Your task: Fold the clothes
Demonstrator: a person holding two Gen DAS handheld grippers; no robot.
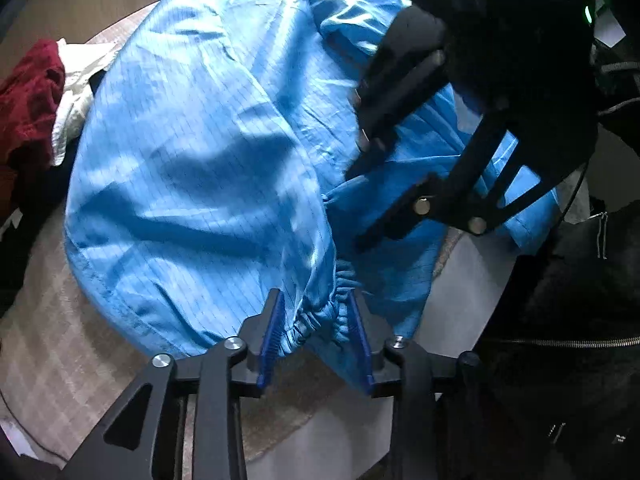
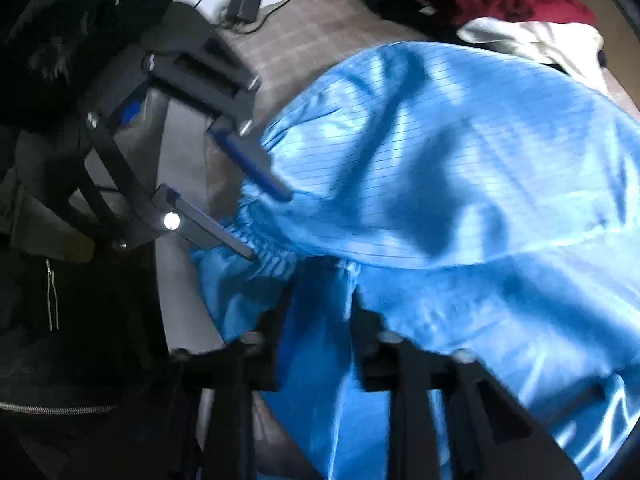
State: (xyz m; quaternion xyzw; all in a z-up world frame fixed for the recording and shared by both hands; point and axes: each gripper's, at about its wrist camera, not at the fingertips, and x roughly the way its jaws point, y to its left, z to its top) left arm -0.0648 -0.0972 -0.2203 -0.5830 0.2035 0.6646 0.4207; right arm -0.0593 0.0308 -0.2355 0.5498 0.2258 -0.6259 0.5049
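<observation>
- The blue garment (image 1: 208, 152) lies spread out ahead of both grippers, on a pale checked cloth (image 1: 52, 344) that covers the surface under it.
- Its gathered elastic cuff (image 1: 320, 316) sits right between the two blue pads of the left gripper (image 1: 316, 320).
- The left gripper is partly closed, with its pads pressed against the bunched cuff on both sides, so it has hold of the cuff.
- The right gripper (image 2: 320, 300) is just beside the left one, a little further along the same blue fabric.
- In its own view the right gripper looks dark and blurry, and blue fabric runs down between its fingers.
- The fingers sit close together around that fabric, so the right gripper seems to pinch the garment.
- In the left view the right gripper (image 1: 356, 196) comes in from the right and its tips touch the blue fabric.
- Far ahead of the left gripper, to the left, a dark red cloth (image 1: 28, 96) and a white cloth (image 1: 76, 96) lie in a heap past the garment's edge.
- The near edge of the garment is hidden under the grippers.
- A person's dark jacket with a zipper (image 1: 560, 342) fills the right side and is hard to make out.
</observation>
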